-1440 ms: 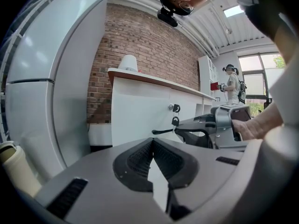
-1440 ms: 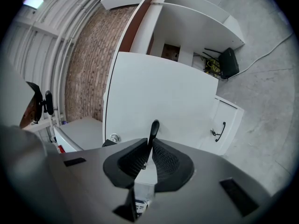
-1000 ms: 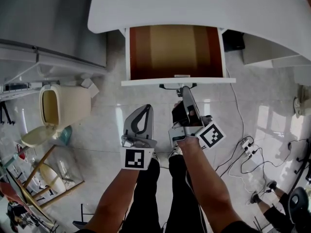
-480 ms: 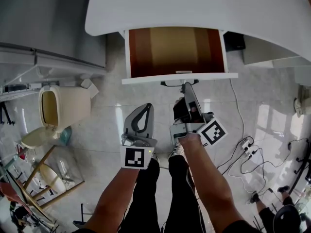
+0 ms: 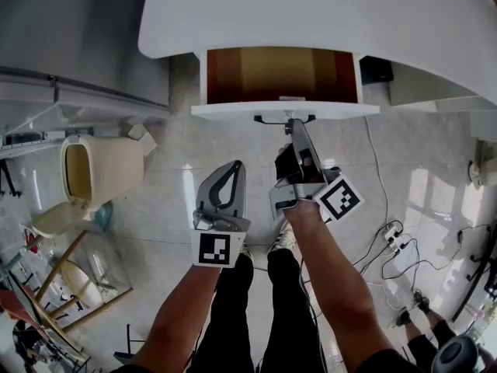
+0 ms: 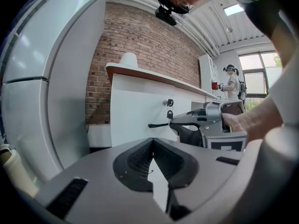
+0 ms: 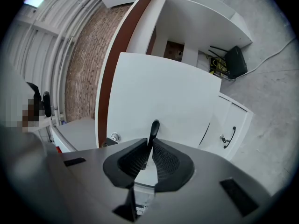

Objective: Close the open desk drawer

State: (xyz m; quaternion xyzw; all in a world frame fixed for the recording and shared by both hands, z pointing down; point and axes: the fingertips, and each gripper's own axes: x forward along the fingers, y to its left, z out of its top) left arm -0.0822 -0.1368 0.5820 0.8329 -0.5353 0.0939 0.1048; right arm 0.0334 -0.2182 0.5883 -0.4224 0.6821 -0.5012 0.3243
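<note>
1. Right gripper: I have its jaws clamped on the black drawer handle. The handle bar stands between the two ribbed pads, and both pads press on it. In the head view this gripper points at the middle of the white drawer front.

2. Left gripper: its jaws are together with nothing between them. It hangs to the left of the right gripper, nearer to me and well apart from the drawer front.

3. Desk drawer: it is at the far centre and stands part-way out from under the white desk top. Its brown interior shows between the desk edge and the drawer front. A lock cylinder sits on the drawer front beside the handle.

4. Surroundings: a cream waste bin with its lid open stands on the tiled floor at the left. A power strip with cables lies at the right.
</note>
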